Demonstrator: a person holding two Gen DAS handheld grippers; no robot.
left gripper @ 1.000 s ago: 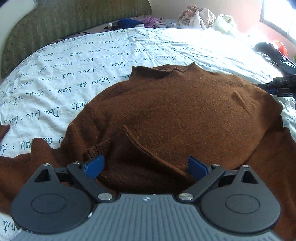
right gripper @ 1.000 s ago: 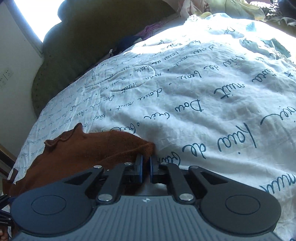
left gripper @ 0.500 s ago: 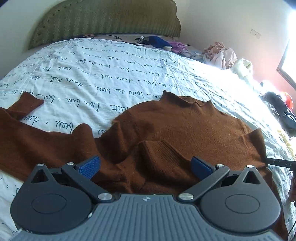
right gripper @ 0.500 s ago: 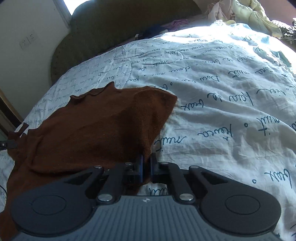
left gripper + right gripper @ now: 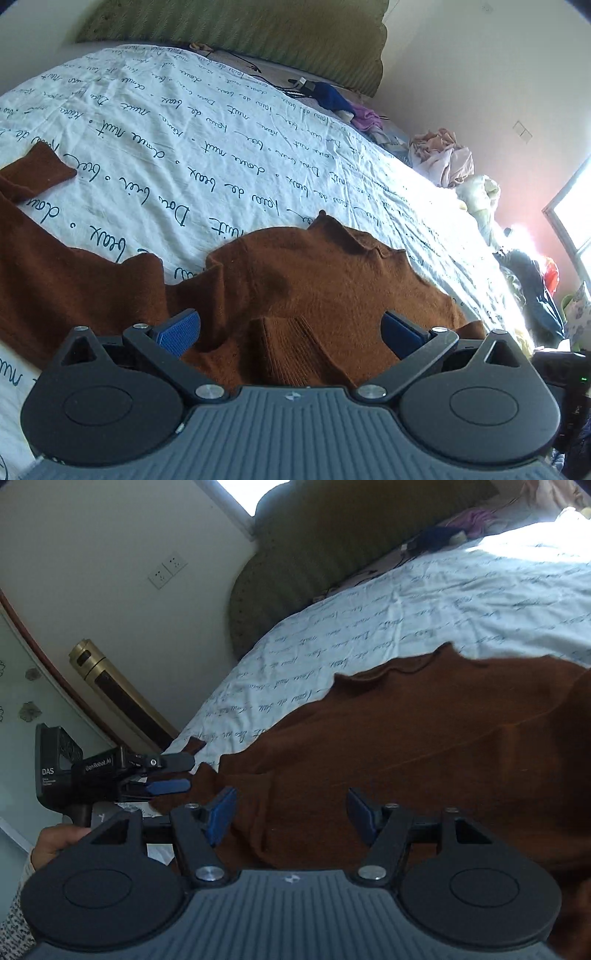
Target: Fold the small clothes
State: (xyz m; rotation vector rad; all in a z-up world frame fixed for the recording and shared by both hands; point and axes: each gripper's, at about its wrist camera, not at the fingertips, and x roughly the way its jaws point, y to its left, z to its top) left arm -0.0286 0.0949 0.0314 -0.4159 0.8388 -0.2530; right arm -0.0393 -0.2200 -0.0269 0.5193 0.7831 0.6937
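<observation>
We see the sweater (image 5: 321, 280) spread on the bed (image 5: 207, 155), just ahead of both grippers. In the left wrist view it fills the ground from 9 o'clock to 3 o'clock, and the left gripper (image 5: 290, 328) hangs over it with jaws released and wide apart, a ribbed fold of knit lying in the gap but not pinched. In the right wrist view the right gripper (image 5: 291, 814) is also over the knit; its jaws have just been opening, and cloth lies below them, unpressed.

The collar (image 5: 347, 236) points toward 12 o'clock, at the headboard (image 5: 236, 33). One sleeve (image 5: 40, 177) runs out to 9 o'clock, so the long axis goes across the bed, sleeve to body.

Half a second ago the right gripper was clenched on the sweater's edge; now that edge is let go and the view has swung left, showing the left gripper at 9 o'clock with a hand (image 5: 55, 842) under it.
</observation>
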